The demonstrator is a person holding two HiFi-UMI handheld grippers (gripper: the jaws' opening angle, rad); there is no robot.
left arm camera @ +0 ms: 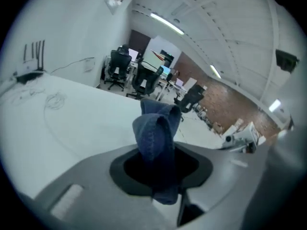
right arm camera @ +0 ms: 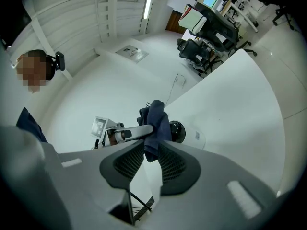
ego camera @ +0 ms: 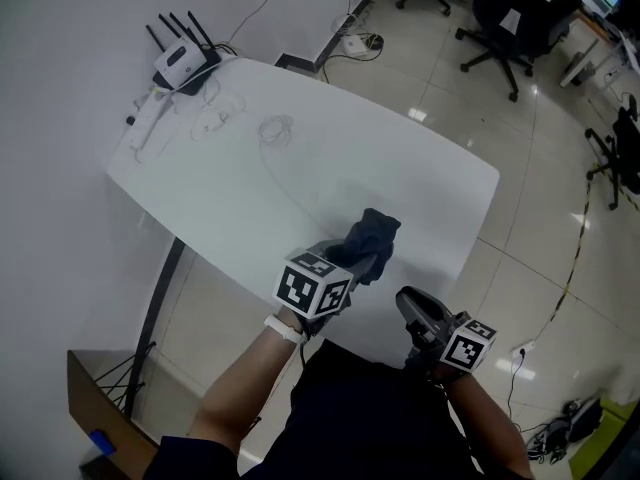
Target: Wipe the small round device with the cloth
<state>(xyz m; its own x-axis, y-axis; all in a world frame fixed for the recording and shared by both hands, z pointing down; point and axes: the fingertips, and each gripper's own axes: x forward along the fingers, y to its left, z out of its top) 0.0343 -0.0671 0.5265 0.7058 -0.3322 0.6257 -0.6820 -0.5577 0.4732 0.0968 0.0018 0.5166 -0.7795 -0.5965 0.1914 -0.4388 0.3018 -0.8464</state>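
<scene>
Left gripper [ego camera: 352,260]: jaws nearly together and clamped on the cloth [left arm camera: 156,128]; I see the dark blue fabric bunched between the pads, one fold standing up past the tips and a tail hanging below them.
Right gripper [right arm camera: 149,152]: jaws part-way apart, with the mesh pads pressing on nothing I can make out; the lower end of the cloth shows in the gap, though I cannot tell whether it hangs between the tips or just beyond them.
Small round device [right arm camera: 178,131]: a white body with a black round face, sitting on the tabletop just past the right gripper's jaw; the cloth hangs right beside it, and I cannot say whether they touch; in the head view I cannot pick it out.
Hands: both grippers are held close together over the near edge of the tabletop; my bare forearm [ego camera: 245,388] runs up to the left one.
Tabletop [ego camera: 300,168]: white with rounded corners; a router [ego camera: 183,63] with black aerials stands at the far left corner; a white power strip [ego camera: 148,123] lies beside it; thin cables [ego camera: 275,128] trail across the middle.
Room: pale glossy floor [ego camera: 540,218]; black office chairs [ego camera: 500,18] and desks with screens at the far side; a white wall to the left; strip lights [left arm camera: 165,23] on the ceiling.
</scene>
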